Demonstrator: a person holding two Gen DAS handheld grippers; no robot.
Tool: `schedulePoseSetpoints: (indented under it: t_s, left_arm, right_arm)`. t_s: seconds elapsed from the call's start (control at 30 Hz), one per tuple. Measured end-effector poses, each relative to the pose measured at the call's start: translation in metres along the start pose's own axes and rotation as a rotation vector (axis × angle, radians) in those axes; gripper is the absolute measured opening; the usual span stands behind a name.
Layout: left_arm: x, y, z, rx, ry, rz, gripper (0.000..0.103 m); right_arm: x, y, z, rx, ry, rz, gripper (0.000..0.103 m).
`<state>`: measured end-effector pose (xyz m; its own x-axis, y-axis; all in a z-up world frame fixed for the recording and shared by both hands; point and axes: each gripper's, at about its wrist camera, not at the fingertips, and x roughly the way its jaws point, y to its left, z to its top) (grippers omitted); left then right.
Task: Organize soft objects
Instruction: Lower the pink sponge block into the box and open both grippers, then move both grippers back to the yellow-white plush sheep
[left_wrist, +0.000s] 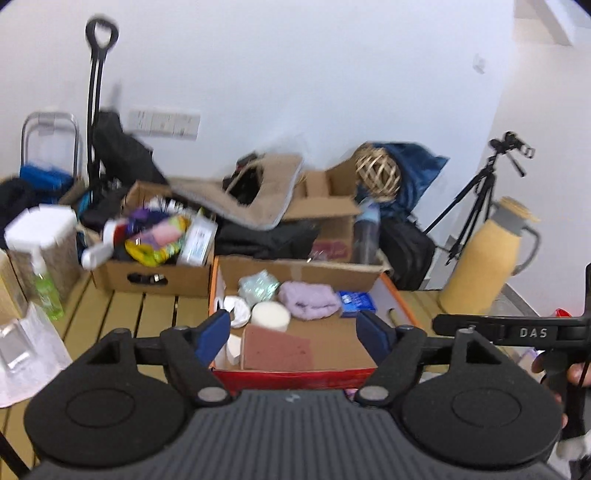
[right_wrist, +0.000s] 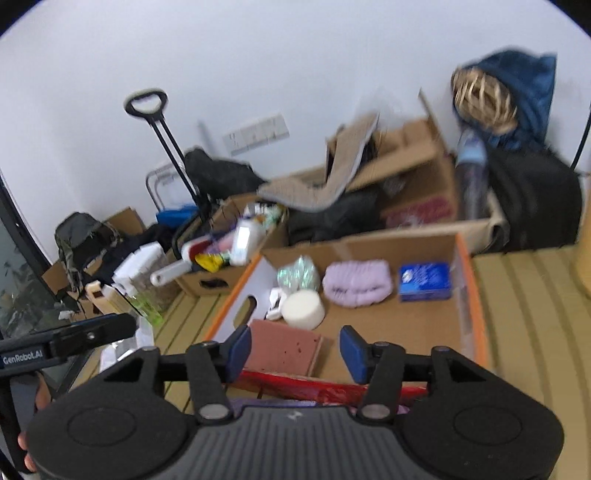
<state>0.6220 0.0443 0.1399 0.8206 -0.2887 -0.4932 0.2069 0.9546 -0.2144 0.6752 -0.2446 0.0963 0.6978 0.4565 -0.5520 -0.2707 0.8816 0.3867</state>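
While both hands hang empty: we take the step in hand to be choosing the next soft thing for the box (left_wrist: 399, 291).
Left gripper (left_wrist: 295, 334): fingers spread wide, nothing between them, poised above the box's near end.
Right gripper (right_wrist: 293, 350): fingers parted about halfway, nothing held, also above the near end.
Box: on the slatted tabletop (left_wrist: 147, 314), near the middle, orange rim, red near wall; its long axis runs from us toward the far clutter.
Sponge (right_wrist: 282, 349): pinkish slab at the near left of the box, propped at a tilt rather than flat; in the right view its long axis runs near-left to far-right.
Foam disc (right_wrist: 303, 309): white round piece just beyond the sponge, standing nearly on edge, flat face tipped toward the near left.
Purple cloth (right_wrist: 356, 282): bunched at the far end, long axis across the box, left to right.
Blue pack (right_wrist: 424, 281): right of the cloth, lying flat, long side across the box.
Doing it well: we would keep the fingers parted until they straddle a soft piece across its short side, then close gently, since foam and cloth give easily.
Risk: we judge the tilted sponge could slide flat if nudged.
Unclear: motion blur hides finer detail of the far boxes.
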Motion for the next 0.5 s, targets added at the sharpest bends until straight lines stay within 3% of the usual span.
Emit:
schedulePoseSetpoints:
  t_s: [0.23,0.37,0.5]
  left_arm:
    - [-0.063,-0.04,-0.018,0.06,-0.081,0.041,0.08]
    - [-0.11,-0.046,-0.067,0.09,-0.167,0.015,0.089]
    - [-0.151,-0.056,-0.131,0.14,-0.224,0.062,0.091]
  right_arm:
    - [-0.084,0.015,-0.015,-0.03,-0.074,-0.021,0.06]
    - [-0.128,0.026,-0.047,-0.062,-0.134,-0.008,0.067]
    - [-0.164,0.041,-0.103,-0.166,-0.213,-0.024,0.069]
